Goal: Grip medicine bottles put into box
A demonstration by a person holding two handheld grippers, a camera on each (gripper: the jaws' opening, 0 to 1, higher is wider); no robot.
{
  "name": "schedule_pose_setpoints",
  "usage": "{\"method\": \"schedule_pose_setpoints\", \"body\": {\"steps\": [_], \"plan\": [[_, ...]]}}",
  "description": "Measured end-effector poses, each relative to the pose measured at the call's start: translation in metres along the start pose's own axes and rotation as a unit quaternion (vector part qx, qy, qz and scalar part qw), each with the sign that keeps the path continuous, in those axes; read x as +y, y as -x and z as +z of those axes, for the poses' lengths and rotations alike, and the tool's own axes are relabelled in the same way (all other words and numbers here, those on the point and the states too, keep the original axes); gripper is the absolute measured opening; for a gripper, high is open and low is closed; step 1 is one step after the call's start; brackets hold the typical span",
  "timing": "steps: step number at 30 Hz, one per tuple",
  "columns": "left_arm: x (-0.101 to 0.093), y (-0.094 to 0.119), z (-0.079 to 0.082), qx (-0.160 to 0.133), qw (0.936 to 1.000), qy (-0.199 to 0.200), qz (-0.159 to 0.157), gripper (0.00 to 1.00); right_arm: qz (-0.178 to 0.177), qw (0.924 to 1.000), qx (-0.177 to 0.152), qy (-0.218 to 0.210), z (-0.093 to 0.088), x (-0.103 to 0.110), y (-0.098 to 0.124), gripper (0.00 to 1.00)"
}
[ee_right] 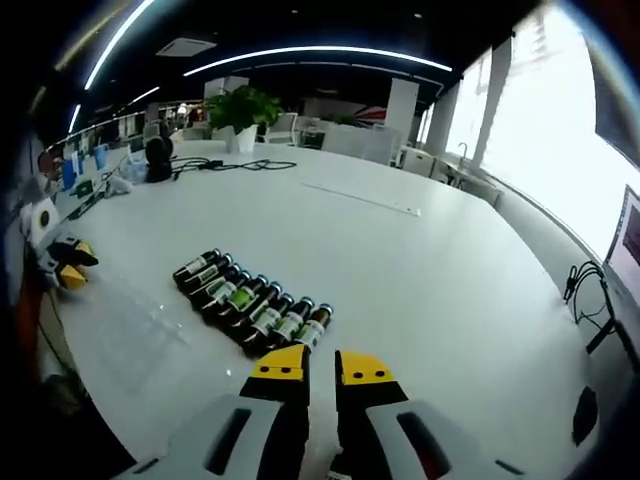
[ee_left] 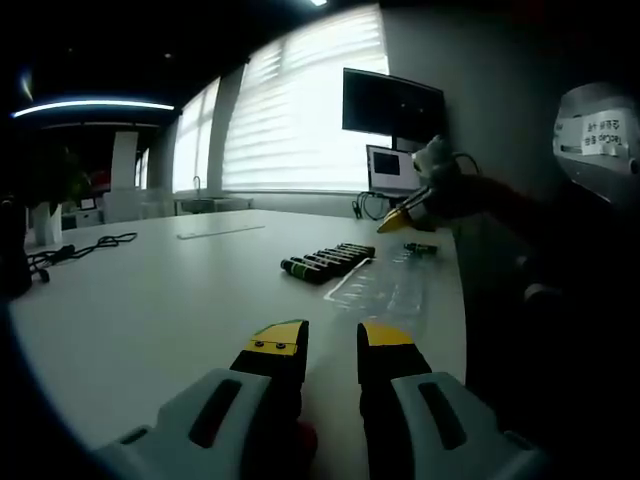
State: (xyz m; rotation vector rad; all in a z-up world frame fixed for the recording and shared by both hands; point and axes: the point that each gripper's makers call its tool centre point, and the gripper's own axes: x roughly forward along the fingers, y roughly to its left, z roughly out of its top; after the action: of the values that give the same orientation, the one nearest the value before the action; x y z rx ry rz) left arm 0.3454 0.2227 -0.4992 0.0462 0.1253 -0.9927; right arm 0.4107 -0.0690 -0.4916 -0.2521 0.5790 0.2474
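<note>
Mid-frame in the right gripper view, a row of medicine bottles [ee_right: 255,303] lies on the white table [ee_right: 420,270], just above the empty, parted right gripper [ee_right: 320,368]. The left gripper [ee_left: 331,338], bottom centre of its own view, is released too, with the clear plastic box [ee_left: 385,285] right of centre beside the bottles.

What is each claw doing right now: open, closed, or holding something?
Left claw: open, holding nothing, above the white table.
Right claw: jaws slightly apart, holding nothing, just short of the row of medicine bottles.

Opposite low views, shared bottles [ee_left: 328,262]
</note>
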Motion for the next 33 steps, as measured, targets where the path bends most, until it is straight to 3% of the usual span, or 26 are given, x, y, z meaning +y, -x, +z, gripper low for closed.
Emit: {"method": "schedule_pose_setpoints", "body": {"steps": [20, 33], "plan": [[0.0, 0.0, 0.0, 0.0, 1.0, 0.0, 0.0, 0.14, 0.019, 0.9993, 0.03, -0.013, 0.005, 0.004, -0.036, 0.08], [0.001, 0.0, 0.0, 0.001, 1.0, 0.0, 0.002, 0.14, 0.008, 0.9987, 0.045, -0.021, -0.001, 0.001, -0.041, 0.08]]}}
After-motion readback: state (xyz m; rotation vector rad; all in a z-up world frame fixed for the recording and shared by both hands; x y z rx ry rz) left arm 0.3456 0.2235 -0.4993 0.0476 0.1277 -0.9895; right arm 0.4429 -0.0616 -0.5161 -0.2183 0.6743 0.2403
